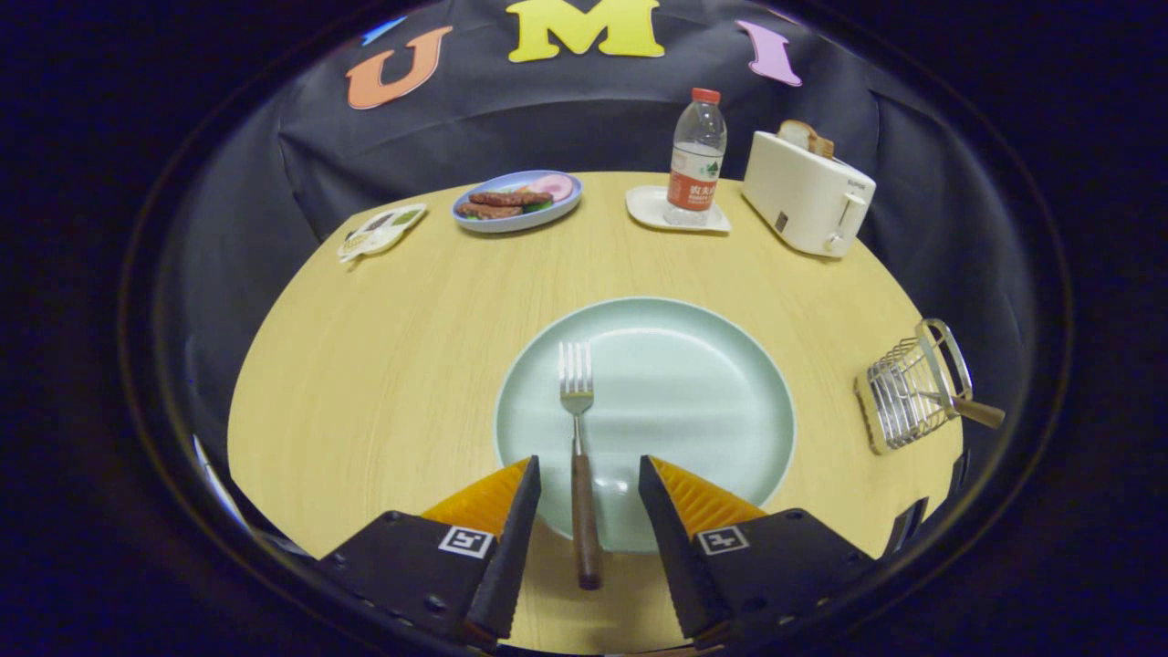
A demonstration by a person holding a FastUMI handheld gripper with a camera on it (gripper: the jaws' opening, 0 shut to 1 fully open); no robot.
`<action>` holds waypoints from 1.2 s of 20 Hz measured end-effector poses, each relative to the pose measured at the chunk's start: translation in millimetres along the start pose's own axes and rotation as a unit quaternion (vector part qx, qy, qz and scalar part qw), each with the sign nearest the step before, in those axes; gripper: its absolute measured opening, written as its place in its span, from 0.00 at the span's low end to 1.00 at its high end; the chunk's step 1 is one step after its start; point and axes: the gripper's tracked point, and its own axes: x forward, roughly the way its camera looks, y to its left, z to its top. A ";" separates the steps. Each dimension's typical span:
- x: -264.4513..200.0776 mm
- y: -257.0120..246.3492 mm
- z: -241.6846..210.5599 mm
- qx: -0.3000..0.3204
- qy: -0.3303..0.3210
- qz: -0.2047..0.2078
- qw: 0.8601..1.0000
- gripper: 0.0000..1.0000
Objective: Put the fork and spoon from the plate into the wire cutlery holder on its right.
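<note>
Lying lengthwise between the two fingers, the fork point(578, 447) rests with its tines up on the pale green plate point(693, 383) and its dark wooden handle running down off the plate's near rim onto the wooden table point(383, 365). The gripper point(589, 474) stands with its jaws wide apart, one finger on each side of the handle and neither one touching it. At the right of the frame, well apart from the plate, sits the wire cutlery holder point(908, 388), and a wooden handle point(978, 412), probably the spoon's, sticks out of it toward the right. Along the far side of the table, in the upper part of the frame, stand a blue plate of food point(516, 201), a water bottle point(696, 155) on a small white tray point(652, 208), and a white toaster point(808, 201) with a slice of bread point(805, 137) poking out of its top. A small packet point(381, 230) lies at the upper left of the table.
</note>
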 end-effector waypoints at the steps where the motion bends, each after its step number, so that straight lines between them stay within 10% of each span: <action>1: 4.2 0.9 -0.9 -0.001 0.005 0.000 1.000 0.65; 9: 12.8 -5.5 -7.4 0.021 0.017 0.001 1.000 0.29; 10: 5.4 -8.8 -6.8 0.011 0.016 -0.007 1.000 0.11; 24: -52.8 -60.0 23.9 -0.048 -0.022 0.064 0.997 0.04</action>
